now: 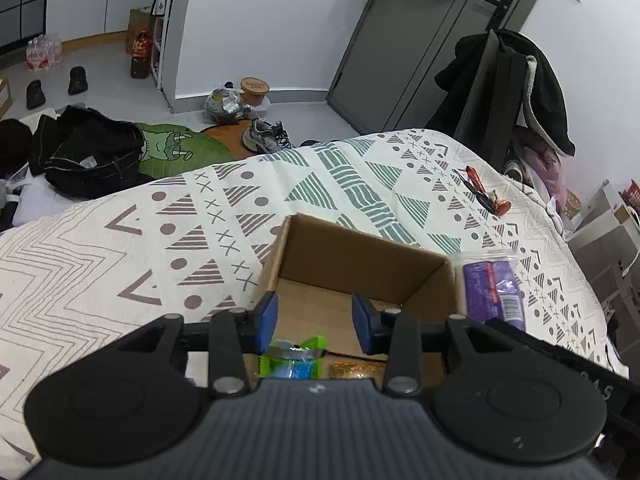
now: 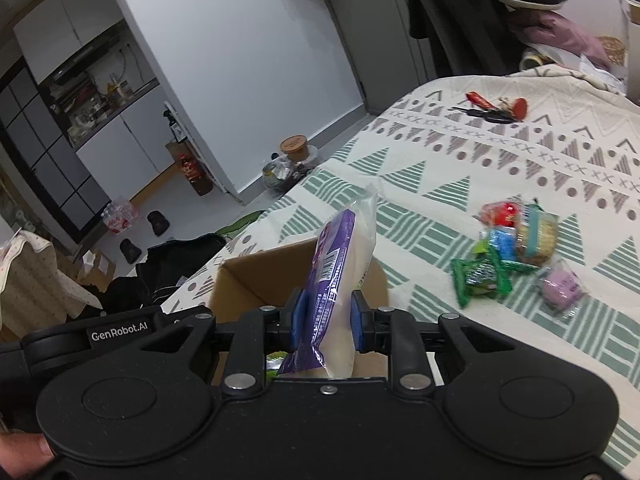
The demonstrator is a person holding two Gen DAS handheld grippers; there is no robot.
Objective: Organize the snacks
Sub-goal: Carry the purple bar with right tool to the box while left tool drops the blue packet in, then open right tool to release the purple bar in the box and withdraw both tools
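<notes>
**Partly packed: one packet over the box, a heap still out on the bed**

Nearest the lens in the right wrist view: right tongs (image 2: pixel 326 316), blue pads clamped on a purple-and-white plastic snack packet (image 2: pixel 340 272), held upright just above the open brown cardboard box (image 2: pixel 256 276). Judged as mid-delivery, packet not yet let go. Same packet seen from the left wrist view at the box's right-hand wall.

Left tongs (image 1: pixel 314 320) apart, nothing between the pads, poised over the near part of the box.

Inside the box: a green-and-blue wrapped snack (image 1: pixel 294 362) and a golden-brown wrapped snack (image 1: pixel 356 370) lying side by side on the bottom at the near end; far end bare cardboard. More possibly hidden under the tongs; cannot tell.

Still left, well apart from the box on the patterned green-and-grey bedspread (image 2: pixel 440 184): a loose cluster holding a green foil candy packet (image 2: pixel 480 280), a red-wrapped sweet (image 2: pixel 502 212), a clear-wrapped stack of round biscuits (image 2: pixel 536 236) and a pink wrapped snack (image 2: pixel 562 286), touching or just beside one another. Judged well short of finished, with at least four pieces to carry over.

Farther out on the bed: a bunch of keys with red tags (image 2: pixel 496 110), no part of the job.
</notes>
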